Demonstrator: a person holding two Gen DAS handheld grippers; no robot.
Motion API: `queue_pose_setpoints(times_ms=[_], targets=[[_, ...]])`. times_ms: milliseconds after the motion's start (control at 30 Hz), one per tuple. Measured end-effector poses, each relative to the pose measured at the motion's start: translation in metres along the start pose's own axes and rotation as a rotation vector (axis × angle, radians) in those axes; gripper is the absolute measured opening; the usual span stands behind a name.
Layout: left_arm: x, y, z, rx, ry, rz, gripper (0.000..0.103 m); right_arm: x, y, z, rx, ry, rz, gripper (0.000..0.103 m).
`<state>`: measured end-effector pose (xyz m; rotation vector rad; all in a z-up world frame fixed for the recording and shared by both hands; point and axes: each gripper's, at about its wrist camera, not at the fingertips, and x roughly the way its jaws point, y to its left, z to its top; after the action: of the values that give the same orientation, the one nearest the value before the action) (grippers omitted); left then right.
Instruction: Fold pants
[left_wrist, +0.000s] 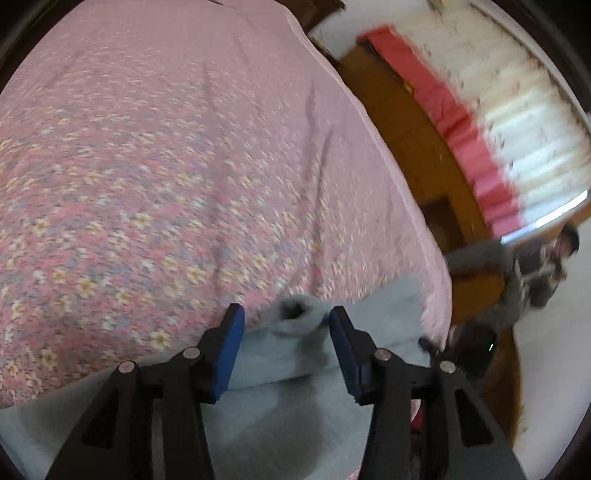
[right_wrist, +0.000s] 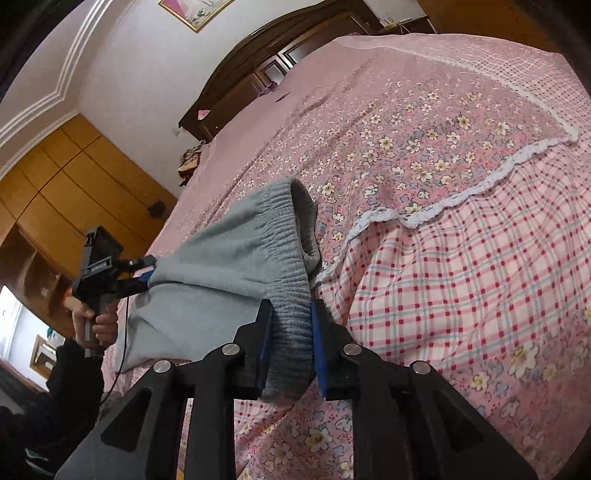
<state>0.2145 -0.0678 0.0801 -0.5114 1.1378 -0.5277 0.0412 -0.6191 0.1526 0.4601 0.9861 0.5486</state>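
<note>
Left wrist view: our left gripper (left_wrist: 286, 343) has its blue fingers (left_wrist: 229, 350) well apart, with a bunched ridge of the grey-blue pants (left_wrist: 303, 391) sitting between them; whether the cloth is actually pinched we cannot tell here, the frame is motion-blurred. The pants lie over the near edge of the bed (left_wrist: 166, 166), which carries a pink floral sheet. Off the bed's right side we see wooden cabinets (left_wrist: 399, 122), a red-and-white curtain (left_wrist: 480, 122), and a blurred person far right. Right wrist view: our right gripper (right_wrist: 291, 332) is closed down on the elastic waistband (right_wrist: 284, 251), ribbed cloth squeezed between both fingers (right_wrist: 264, 343). The pants (right_wrist: 221, 258) hang stretched in the air above the bed (right_wrist: 406, 129) between this grip and the left gripper (right_wrist: 142, 275), which from here looks clamped on the far corner of the fabric. A lace-edged checked sheet (right_wrist: 461, 277) lies to the right; headboard (right_wrist: 258, 74), framed picture (right_wrist: 192, 11) and wooden wardrobe (right_wrist: 55, 184) sit behind. We judge the step to be lift and spread, an early stage with no fold made yet. The next move calls for keeping both grips tight, pulling the cloth taut and laying it flat on the bed before folding.
</note>
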Motion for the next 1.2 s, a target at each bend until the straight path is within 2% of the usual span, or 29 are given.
queue_pose_setpoints(times_ms=[33, 67, 100, 167, 200, 267, 333, 400, 433, 467, 500, 533, 567, 600, 667, 733, 833, 867, 900, 967, 1000, 1033, 1067, 1100, 1133, 1167, 1200], targets=[[0.001, -0.006, 0.0, 0.014, -0.017, -0.004, 0.025, -0.002, 0.001, 0.001, -0.002, 0.001, 0.002, 0.024], [0.0, -0.009, -0.001, 0.022, -0.036, -0.003, 0.014, 0.004, 0.002, 0.005, -0.002, 0.003, 0.005, 0.031], [0.002, -0.018, -0.002, 0.024, -0.065, 0.004, 0.008, 0.007, 0.003, 0.009, 0.0, -0.005, 0.01, 0.034], [-0.003, -0.021, 0.001, 0.008, -0.149, 0.015, 0.007, 0.019, 0.006, 0.024, 0.03, -0.081, 0.005, 0.049], [-0.012, -0.016, -0.008, -0.005, -0.178, 0.013, 0.007, 0.019, 0.004, 0.032, 0.088, -0.137, 0.023, 0.054], [-0.02, -0.002, 0.006, -0.056, -0.246, 0.016, 0.007, 0.03, 0.007, 0.049, 0.169, -0.169, 0.12, 0.08], [-0.012, 0.013, 0.017, -0.125, -0.261, 0.012, 0.007, 0.043, 0.009, 0.066, 0.211, -0.18, 0.136, 0.085], [0.004, 0.024, 0.025, -0.171, -0.259, 0.023, 0.007, 0.06, 0.01, 0.084, 0.237, -0.172, 0.111, 0.081], [0.01, 0.03, 0.028, -0.186, -0.256, 0.027, 0.007, 0.068, 0.01, 0.09, 0.248, -0.157, 0.104, 0.07], [0.016, 0.033, 0.03, -0.192, -0.254, 0.028, 0.007, 0.081, 0.009, 0.098, 0.269, -0.127, 0.088, 0.054], [0.024, 0.029, 0.03, -0.193, -0.257, 0.032, 0.007, 0.088, 0.009, 0.102, 0.281, -0.113, 0.08, 0.043], [0.027, 0.03, 0.031, -0.191, -0.265, 0.035, 0.007, 0.097, 0.01, 0.107, 0.29, -0.094, 0.071, 0.019], [0.029, 0.03, 0.033, -0.193, -0.274, 0.04, 0.007, 0.105, 0.012, 0.11, 0.283, -0.078, 0.065, 0.009], [0.032, 0.029, 0.037, -0.2, -0.278, 0.037, 0.007, 0.112, 0.019, 0.115, 0.238, -0.069, 0.035, 0.007], [0.036, 0.026, 0.041, -0.213, -0.277, 0.036, 0.007, 0.114, 0.035, 0.124, 0.131, -0.075, -0.035, 0.005], [0.031, 0.032, 0.036, -0.195, -0.274, 0.057, 0.007, 0.108, 0.042, 0.133, 0.085, -0.117, -0.044, 0.005], [0.04, 0.029, 0.037, -0.169, -0.274, 0.079, 0.007, 0.093, 0.035, 0.142, 0.139, -0.207, -0.011, 0.007], [0.044, 0.029, 0.037, -0.165, -0.279, 0.12, 0.007, 0.091, 0.028, 0.145, 0.185, -0.249, 0.001, 0.014], [0.048, 0.031, 0.037, -0.166, -0.275, 0.14, 0.008, 0.085, 0.023, 0.144, 0.214, -0.302, -0.032, 0.021], [0.049, 0.034, 0.037, -0.2, -0.285, 0.134, 0.009, 0.074, 0.009, 0.135, 0.28, -0.386, -0.131, 0.073], [0.043, 0.034, 0.035, -0.224, -0.306, 0.128, 0.01, 0.07, 0.002, 0.129, 0.308, -0.387, -0.123, 0.08], [0.038, 0.029, 0.031, -0.218, -0.329, 0.117, 0.01, 0.065, -0.005, 0.122, 0.331, -0.367, -0.083, 0.082], [0.028, 0.017, 0.024, -0.165, -0.362, 0.112, 0.01, 0.059, -0.01, 0.115, 0.339, -0.342, -0.05, 0.082], [0.021, 0.002, 0.017, -0.098, -0.386, 0.12, 0.011, 0.052, -0.014, 0.107, 0.336, -0.308, -0.02, 0.082], [0.014, -0.022, 0.004, 0.007, -0.413, 0.14, 0.017, 0.043, -0.015, 0.097, 0.322, -0.285, -0.013, 0.081], [0.012, -0.05, -0.012, 0.125, -0.423, 0.155, 0.024, 0.037, -0.017, 0.087, 0.317, -0.273, -0.014, 0.068], [0.015, -0.078, -0.027, 0.221, -0.416, 0.148, 0.041, 0.03, -0.018, 0.078, 0.328, -0.254, -0.008, 0.051]])
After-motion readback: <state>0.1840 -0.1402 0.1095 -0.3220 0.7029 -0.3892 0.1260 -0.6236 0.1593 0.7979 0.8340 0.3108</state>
